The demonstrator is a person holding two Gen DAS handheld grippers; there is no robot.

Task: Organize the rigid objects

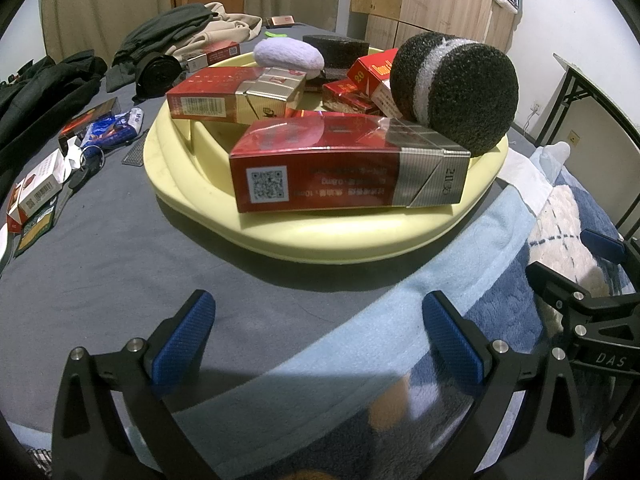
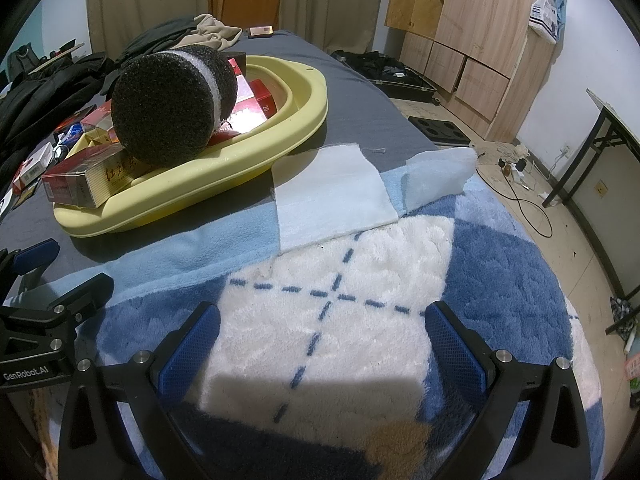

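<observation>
A pale yellow basin sits on the grey bed sheet. It holds several red cigarette boxes, a black foam cylinder with a white band, a lilac pebble-shaped piece and a black foam block. My left gripper is open and empty, just in front of the basin. My right gripper is open and empty over the blue and white blanket, right of the basin. It also shows in the left wrist view.
Loose boxes, packets and keys lie on the sheet left of the basin. Dark clothes pile at the back left. A white cloth lies beside the basin. The bed edge drops to a cluttered floor on the right.
</observation>
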